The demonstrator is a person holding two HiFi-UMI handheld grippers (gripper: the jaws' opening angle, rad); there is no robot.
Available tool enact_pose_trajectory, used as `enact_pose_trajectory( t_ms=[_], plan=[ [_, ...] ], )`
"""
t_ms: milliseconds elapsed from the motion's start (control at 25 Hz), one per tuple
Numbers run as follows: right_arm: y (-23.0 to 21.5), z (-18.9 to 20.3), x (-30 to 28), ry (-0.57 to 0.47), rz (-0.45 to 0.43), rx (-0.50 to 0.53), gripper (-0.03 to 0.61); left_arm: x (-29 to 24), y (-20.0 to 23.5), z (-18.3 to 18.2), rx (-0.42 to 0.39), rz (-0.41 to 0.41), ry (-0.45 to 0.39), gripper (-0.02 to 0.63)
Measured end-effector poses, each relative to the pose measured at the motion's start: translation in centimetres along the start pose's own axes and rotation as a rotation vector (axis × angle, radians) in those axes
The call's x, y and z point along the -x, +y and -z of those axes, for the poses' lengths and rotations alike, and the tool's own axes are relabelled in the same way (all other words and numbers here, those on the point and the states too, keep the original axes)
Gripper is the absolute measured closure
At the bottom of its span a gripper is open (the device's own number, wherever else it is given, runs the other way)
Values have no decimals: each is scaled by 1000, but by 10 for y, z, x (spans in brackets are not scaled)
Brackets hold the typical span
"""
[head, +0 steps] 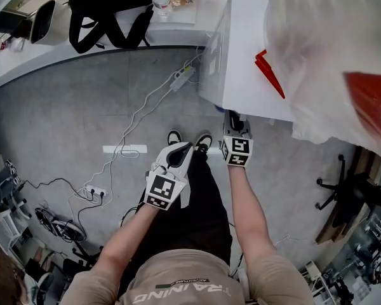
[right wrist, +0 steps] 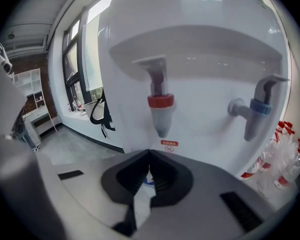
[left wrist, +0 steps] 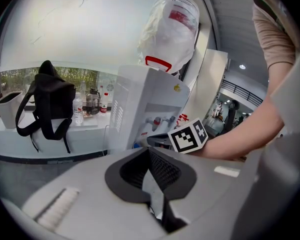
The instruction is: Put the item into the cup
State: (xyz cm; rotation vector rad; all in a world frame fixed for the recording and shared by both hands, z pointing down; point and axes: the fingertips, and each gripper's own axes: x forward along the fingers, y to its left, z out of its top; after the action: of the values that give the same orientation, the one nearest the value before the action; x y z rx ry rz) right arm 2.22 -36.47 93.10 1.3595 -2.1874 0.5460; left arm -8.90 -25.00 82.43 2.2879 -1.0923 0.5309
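Left gripper (left wrist: pixel 149 150): fingers closed, empty. Right gripper (right wrist: pixel 150 155): same, aimed at water dispenser (right wrist: pixel 200 49) red tap (right wrist: pixel 160 104). I spot no cup, no item; heft, grip point unjudgeable.

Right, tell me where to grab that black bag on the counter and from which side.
Probably best to take one of the strap loops hanging over the front edge of the counter, coming in from the floor side. They hang free and thin, easy for a gripper to close on; the black bag itself is bulky and slumped.
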Motion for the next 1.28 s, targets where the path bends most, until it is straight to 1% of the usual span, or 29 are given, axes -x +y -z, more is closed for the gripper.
enact_pose_trajectory(
  t_ms=[480,680,840,1000,1120,1280],
  plan=[
    [-7,25,-20,55,9,-5,566,2,13,14,22,-31,19,606],
    [-8,24,-21,37,17,14,566,6,22,22,24,-52,30,606],
    [-7,21,-14,27,16,20,566,7,22,22,29,-53,28,606],
    [2,18,2,29,-9,24,566,7,14,15,19,-43,18,606],
    [14,19,20,46,-52,44,566,6,5,5,4,-29,12,606],
    [33,8,60,51,-96,55,566,15,-11,-26,-49,0,-4,606]
  ],
)
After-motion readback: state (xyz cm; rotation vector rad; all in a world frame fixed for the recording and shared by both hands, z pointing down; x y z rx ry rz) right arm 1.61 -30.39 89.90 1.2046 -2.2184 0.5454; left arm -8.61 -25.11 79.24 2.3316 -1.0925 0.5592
